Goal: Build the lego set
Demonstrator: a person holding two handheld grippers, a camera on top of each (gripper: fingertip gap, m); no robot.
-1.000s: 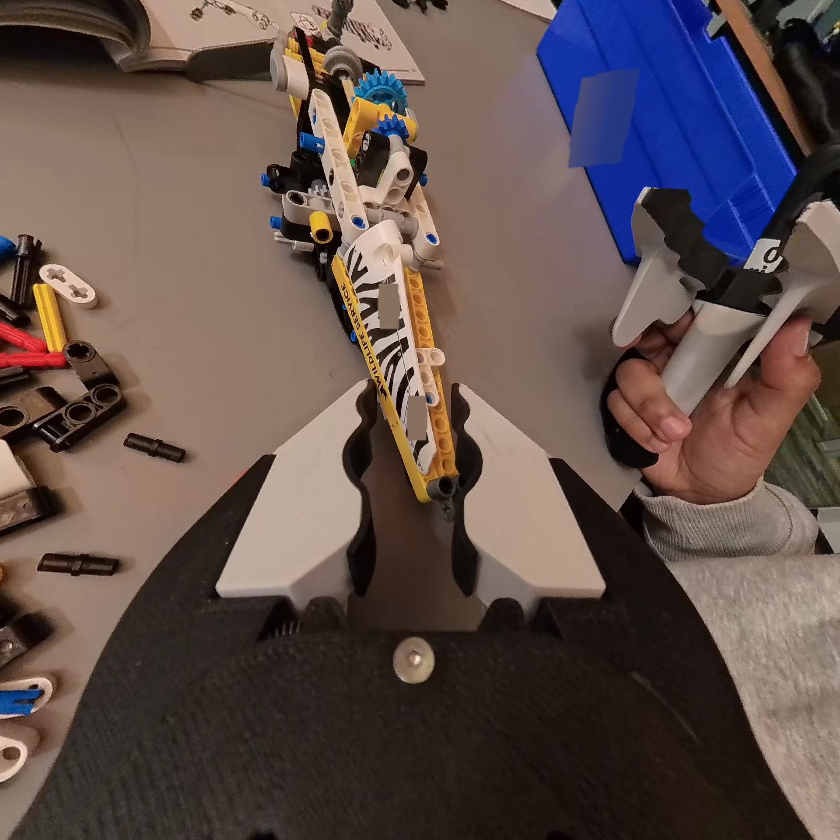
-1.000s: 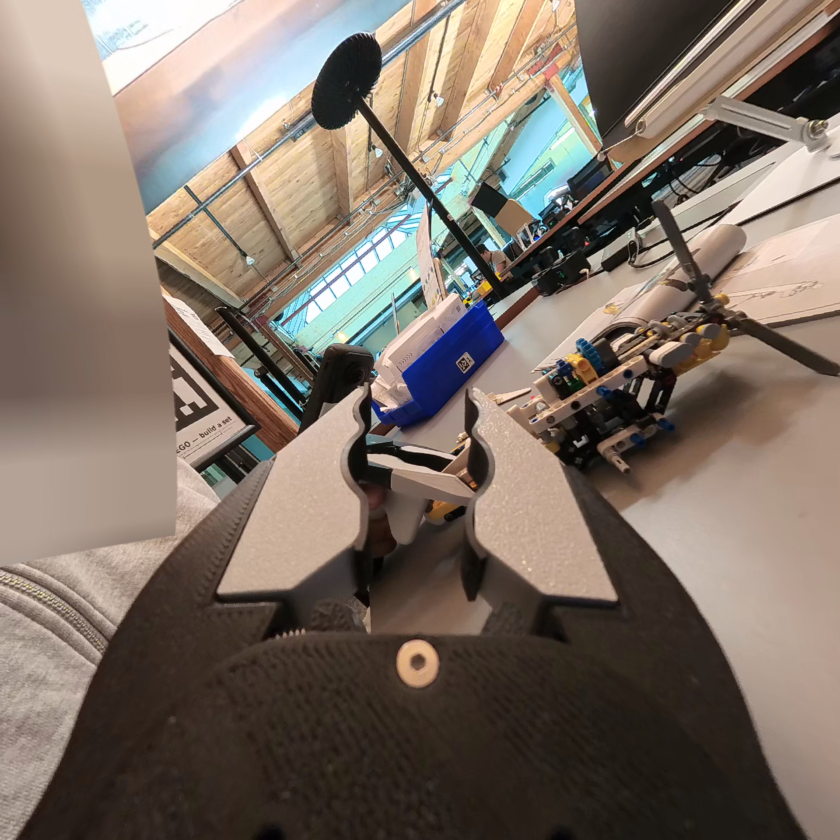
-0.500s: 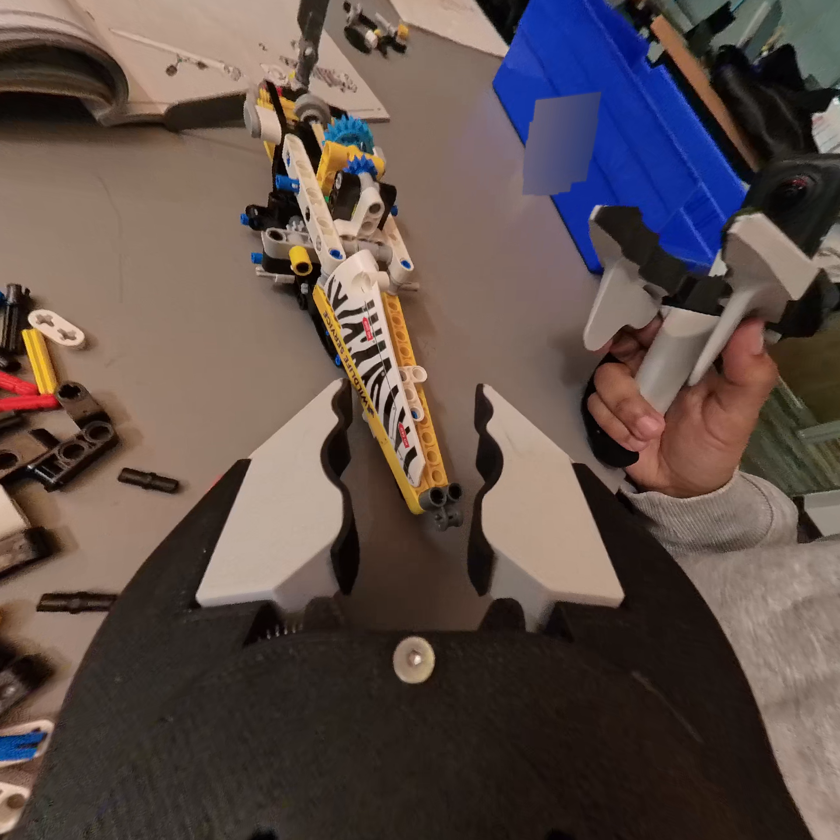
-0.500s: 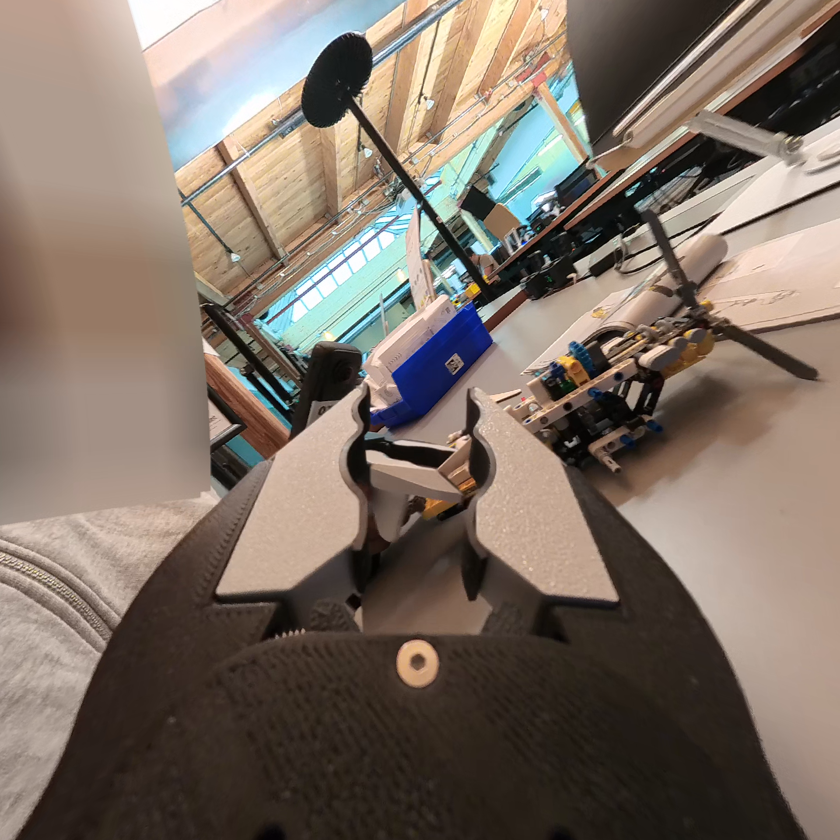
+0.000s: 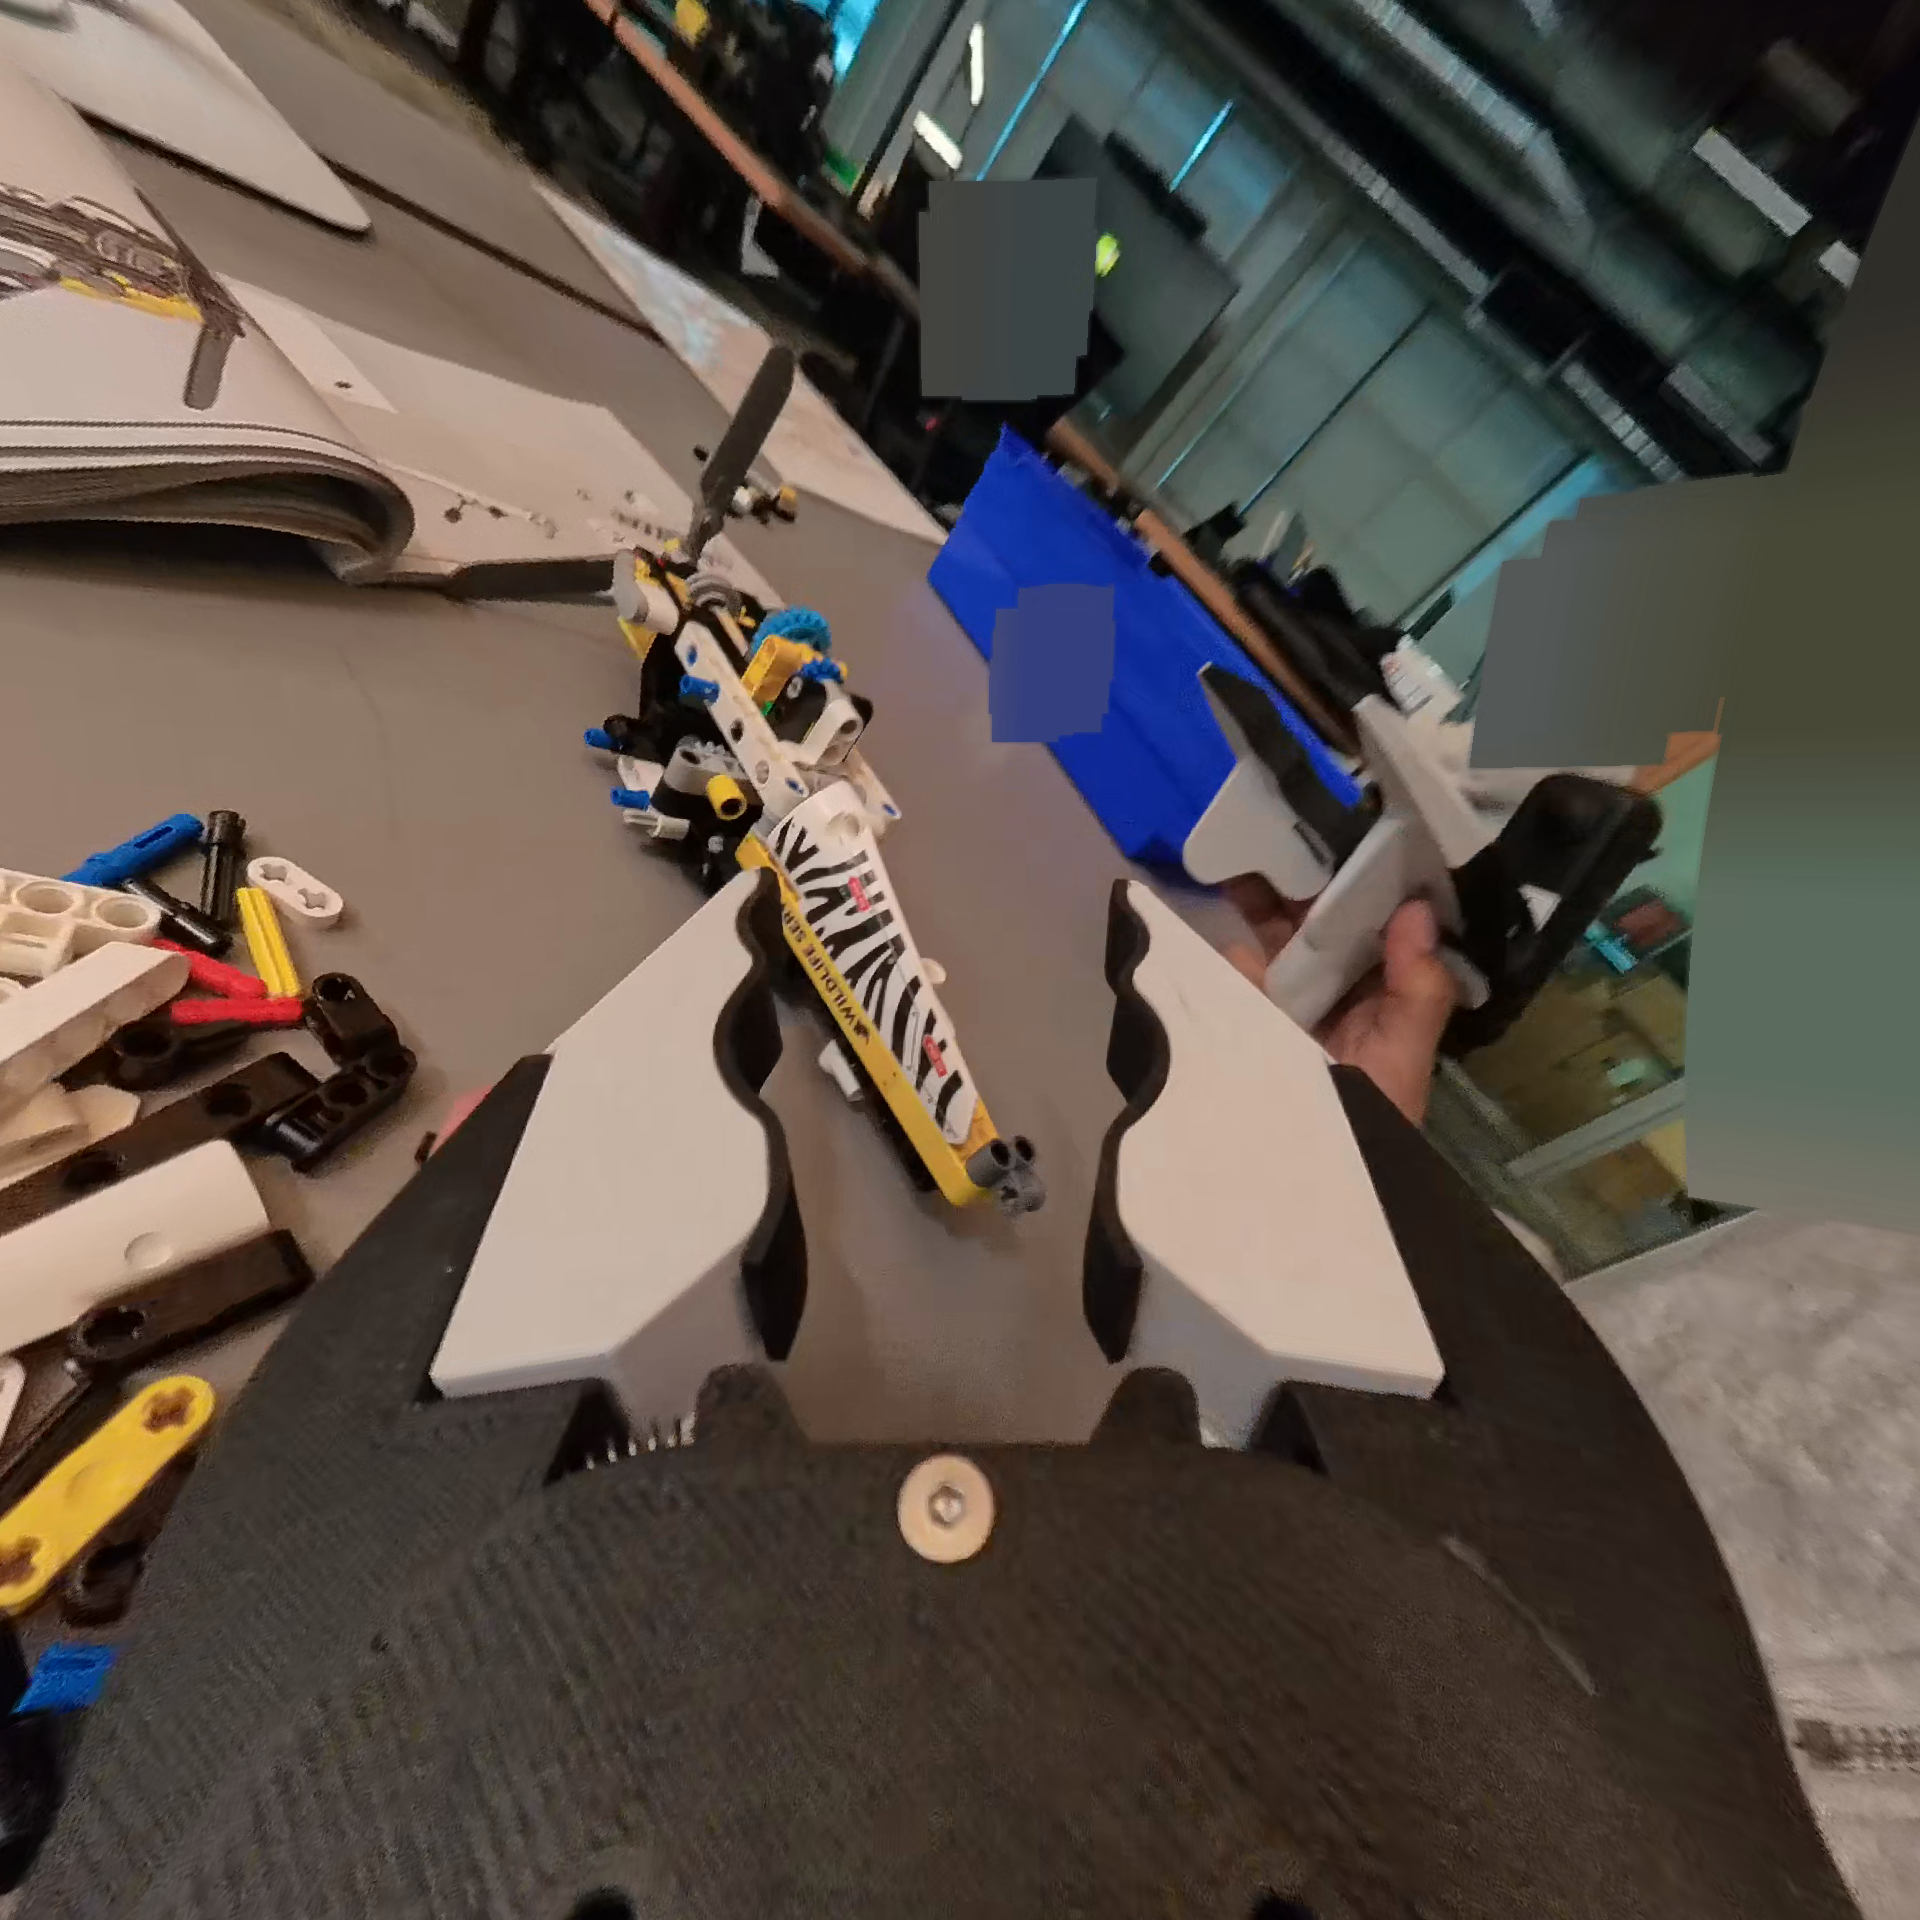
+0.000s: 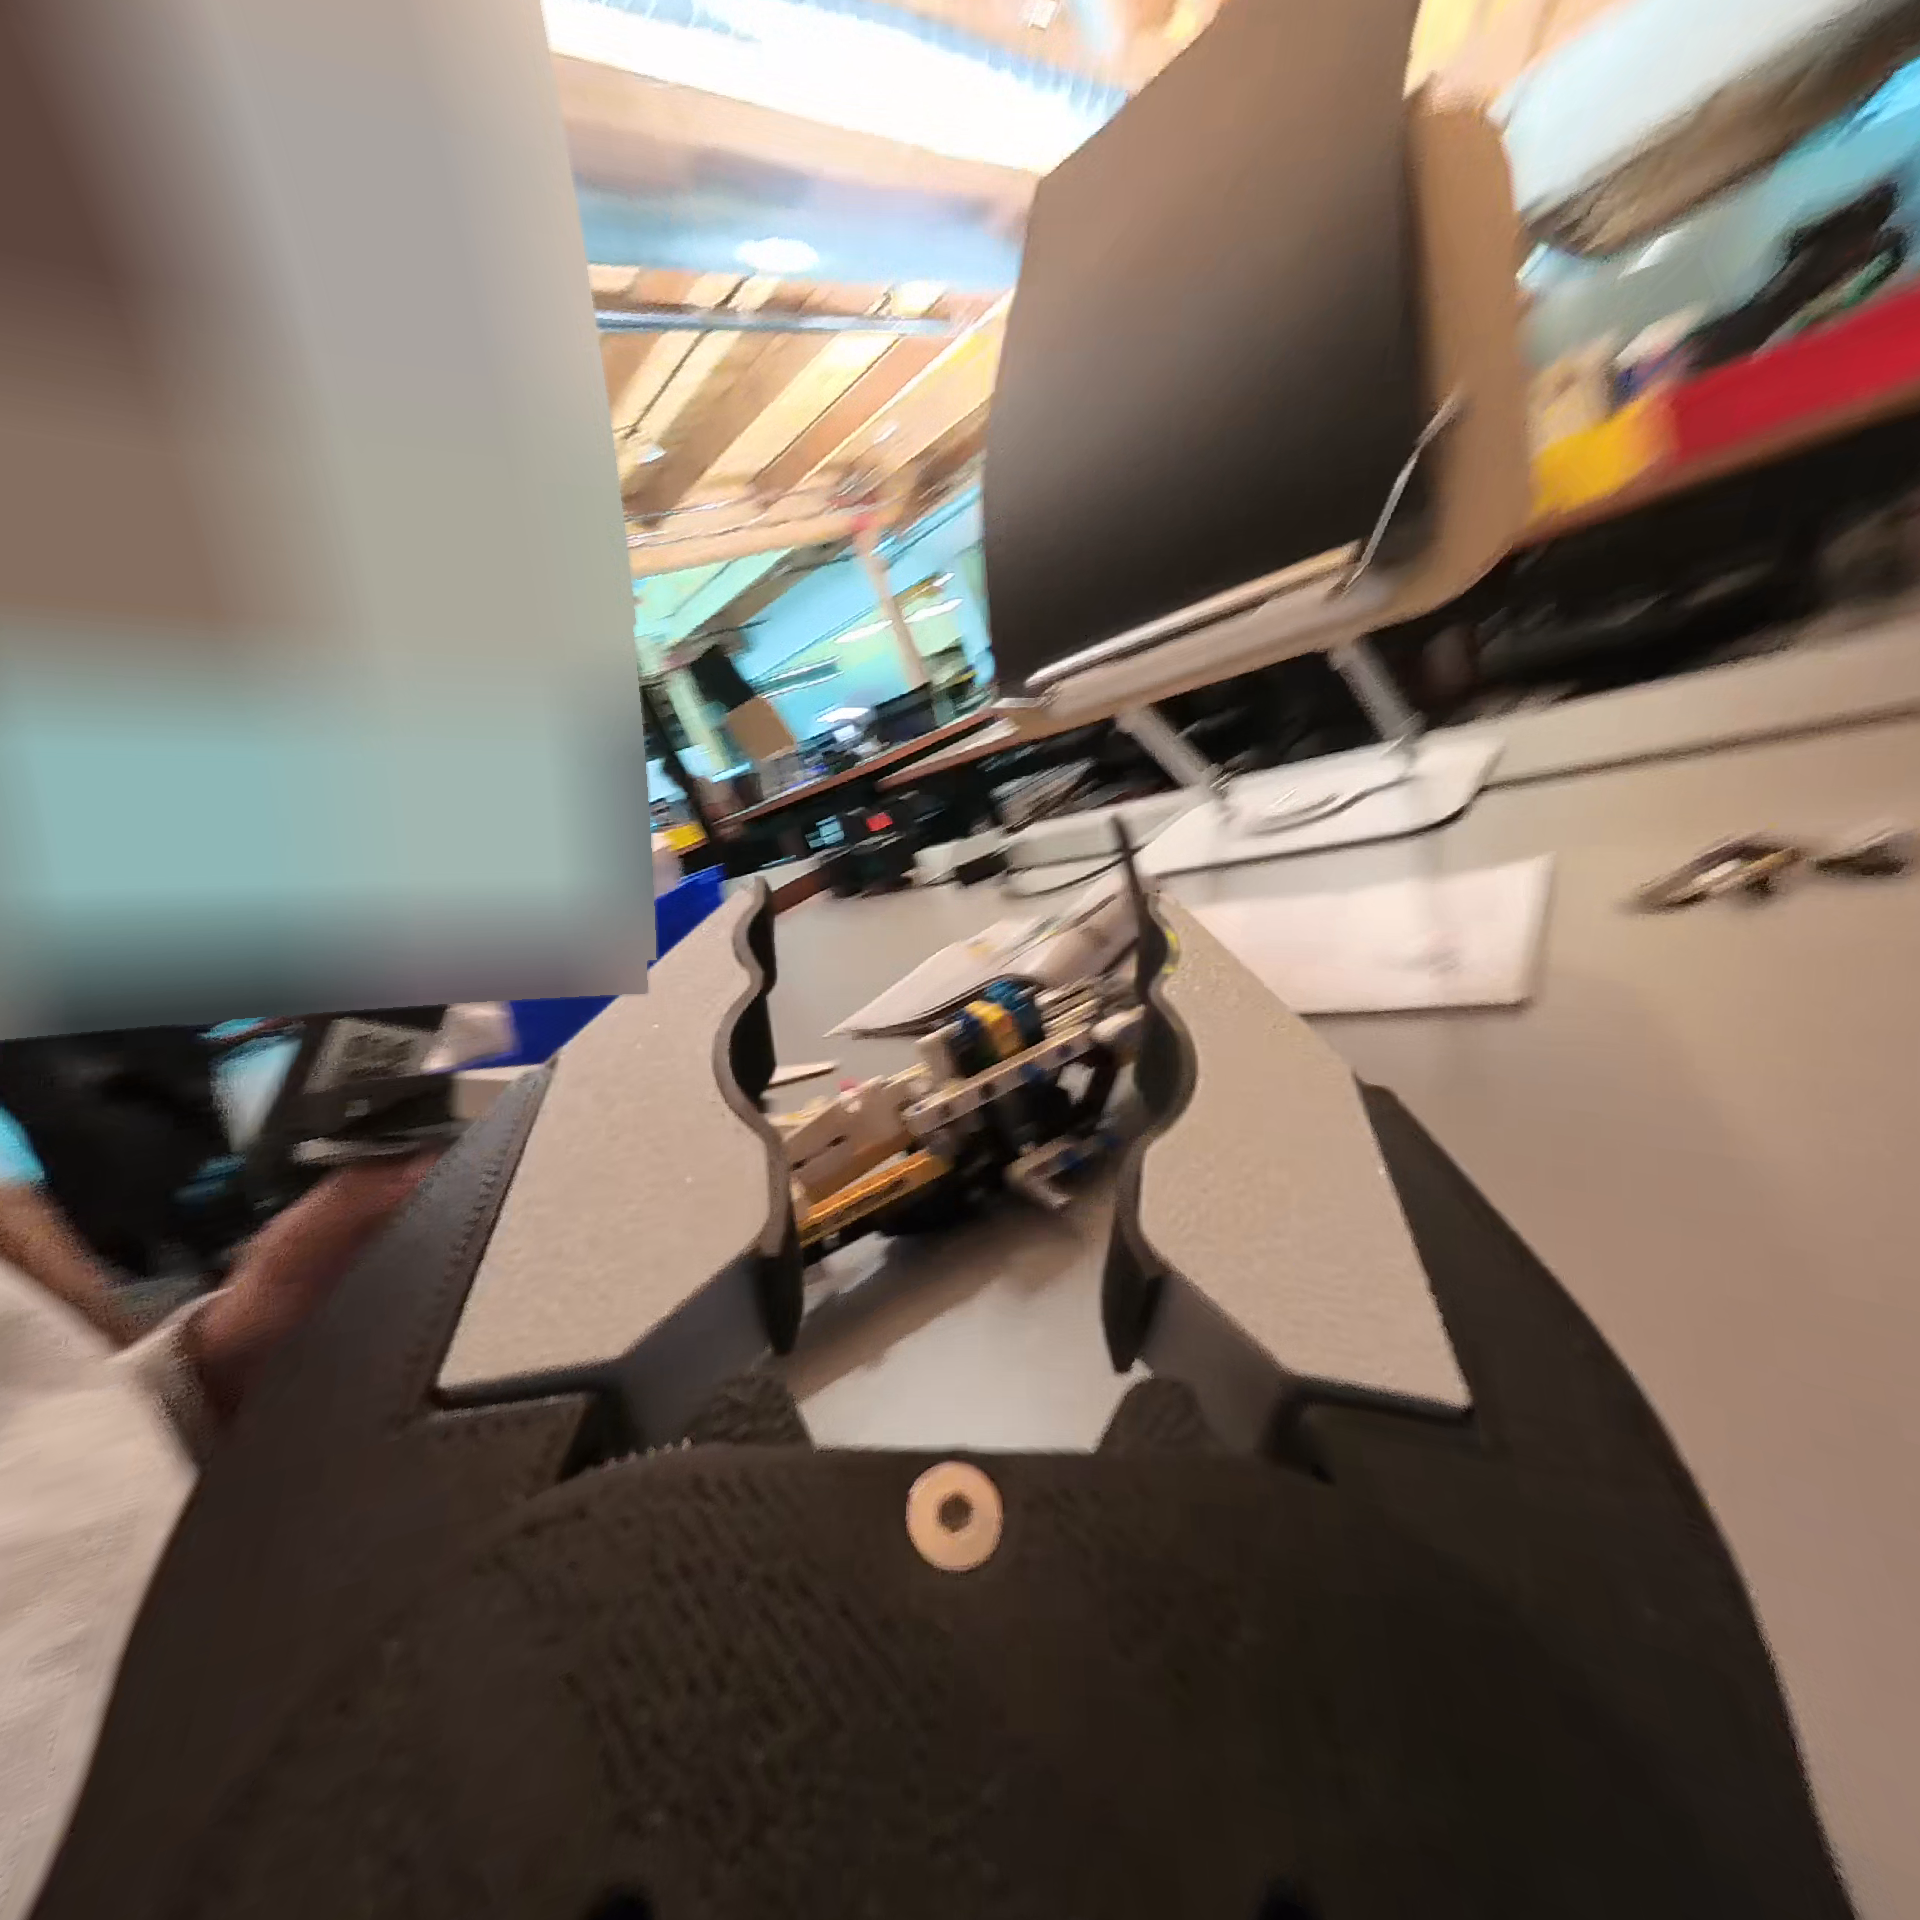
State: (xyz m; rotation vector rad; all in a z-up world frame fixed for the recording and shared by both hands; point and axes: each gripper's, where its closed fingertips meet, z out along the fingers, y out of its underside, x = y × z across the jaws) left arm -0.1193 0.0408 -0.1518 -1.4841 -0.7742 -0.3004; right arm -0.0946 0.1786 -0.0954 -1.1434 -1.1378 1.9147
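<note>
The lego model [image 5: 821, 883] lay on the grey tabletop [image 5: 436, 727], its zebra-striped tail bearing printed lettering along a yellow edge. That tail end sat between the spread fingers of the left tool [image 5: 940, 914], touched by neither. Loose pieces [image 5: 197, 997] lay left of the model; an open booklet [image 5: 208, 416] lay behind it and a blue bin [image 5: 1122, 665] to its right. The right tool [image 6: 951, 940], gaping and empty, pointed at the model in a blurred view. A hand [image 5: 1371, 997] gripped its handle right of the model.
</note>
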